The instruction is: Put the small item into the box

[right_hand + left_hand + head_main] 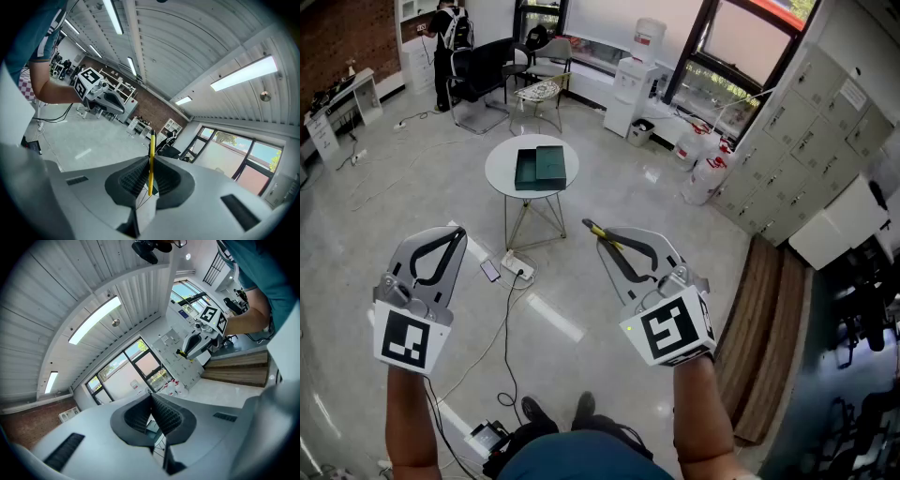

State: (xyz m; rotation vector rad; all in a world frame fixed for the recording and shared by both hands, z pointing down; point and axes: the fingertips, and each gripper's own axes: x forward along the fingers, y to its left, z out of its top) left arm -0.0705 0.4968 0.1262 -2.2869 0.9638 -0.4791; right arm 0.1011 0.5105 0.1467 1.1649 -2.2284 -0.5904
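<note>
Right claw (605, 240) of mine is clenched on a thin yellow stick (151, 150), which stands out past the tips. My left claw (453, 234) is closed with nothing in it. Farther away, the open green box (542, 167) lies in the middle of the round bench (499, 183).

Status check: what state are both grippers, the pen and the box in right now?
left gripper: shut, nothing between its jaws.
right gripper: shut on the yellow pen.
yellow pen: clamped, sticking out past the jaw tips, not yet in the box.
green box: open, on the round table, untouched.
</note>
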